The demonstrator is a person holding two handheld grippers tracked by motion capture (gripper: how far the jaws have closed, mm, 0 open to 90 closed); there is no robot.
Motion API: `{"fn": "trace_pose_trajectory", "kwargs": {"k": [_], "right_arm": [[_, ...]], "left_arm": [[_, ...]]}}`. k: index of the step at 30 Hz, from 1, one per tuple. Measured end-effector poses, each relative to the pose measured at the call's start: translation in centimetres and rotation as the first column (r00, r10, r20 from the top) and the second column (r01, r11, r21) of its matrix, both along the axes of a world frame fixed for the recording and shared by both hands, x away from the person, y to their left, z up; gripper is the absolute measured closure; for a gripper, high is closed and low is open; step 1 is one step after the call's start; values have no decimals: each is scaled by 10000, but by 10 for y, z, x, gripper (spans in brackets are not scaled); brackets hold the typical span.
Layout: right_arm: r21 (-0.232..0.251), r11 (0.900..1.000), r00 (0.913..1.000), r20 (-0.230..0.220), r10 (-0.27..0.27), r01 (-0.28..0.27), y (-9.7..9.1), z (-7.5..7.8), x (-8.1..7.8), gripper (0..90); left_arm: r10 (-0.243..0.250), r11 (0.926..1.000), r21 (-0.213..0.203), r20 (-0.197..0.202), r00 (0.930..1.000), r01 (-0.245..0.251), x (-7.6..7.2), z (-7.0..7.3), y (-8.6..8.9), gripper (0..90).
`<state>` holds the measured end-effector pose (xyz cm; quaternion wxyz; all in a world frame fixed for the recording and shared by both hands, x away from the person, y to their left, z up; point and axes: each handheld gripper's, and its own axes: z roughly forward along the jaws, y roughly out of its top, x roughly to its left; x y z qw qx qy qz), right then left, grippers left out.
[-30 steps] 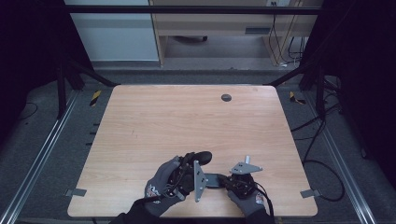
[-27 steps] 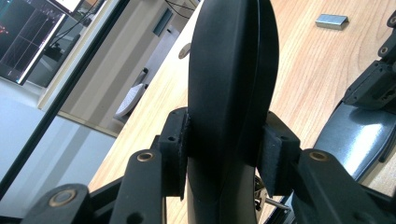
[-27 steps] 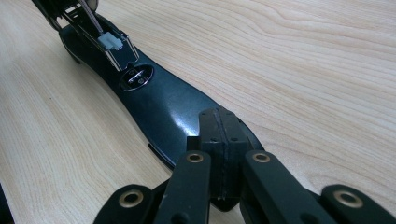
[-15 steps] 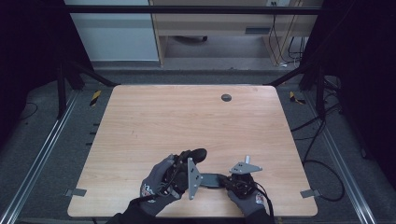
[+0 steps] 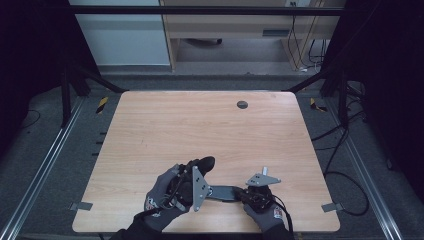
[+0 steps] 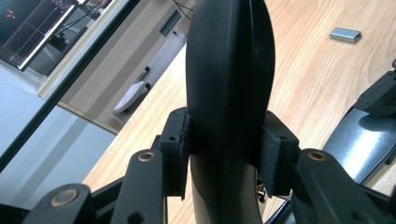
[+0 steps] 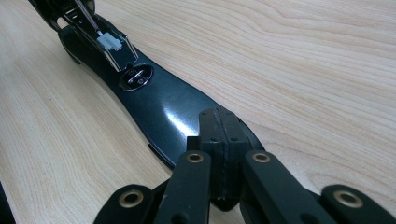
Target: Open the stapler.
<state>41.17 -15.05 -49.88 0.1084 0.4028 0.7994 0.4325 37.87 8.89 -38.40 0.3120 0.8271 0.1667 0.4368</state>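
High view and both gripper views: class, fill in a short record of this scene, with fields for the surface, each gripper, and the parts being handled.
Surface: wooden table
Left gripper: pads clamped on either side of a black rounded part, held up above the table
Right gripper: jaws shut together, tips at the near end of a dark glossy piece
Dark glossy piece: long, lying flat on the table, reaching toward the left gripper
Also on table: small dark round spot near the far edge
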Motion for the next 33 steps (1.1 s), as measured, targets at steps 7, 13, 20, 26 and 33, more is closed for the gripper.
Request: {"fn": "trace_pose_trajectory", "kwargs": {"k": [7, 13, 20, 26, 33], "right_arm": [[13, 10000, 10000, -41, -5, 5, 0, 0, 0, 900], [-8, 10000, 10000, -16, 5, -5, 0, 0, 0, 900], [17, 10000, 10000, -73, -10, 10, 0, 0, 0, 900], [19, 10000, 9999, -120, -1, 1, 0, 1, 0, 900], [20, 10000, 9999, -148, 23, -23, 1, 1, 0, 900]], "left_arm": [[73, 9999, -134, 1, 10000, -73, 0, 1, 3, 591], [139, 9997, -223, 28, 9999, -138, -1, 2, 5, 590], [216, 9993, -316, 65, 9997, -213, -1, 3, 8, 590], [272, 9980, -564, 50, 9996, -269, -1, 4, 13, 590], [321, 9960, -830, -61, 9995, -325, -1, 6, 18, 591]]}}
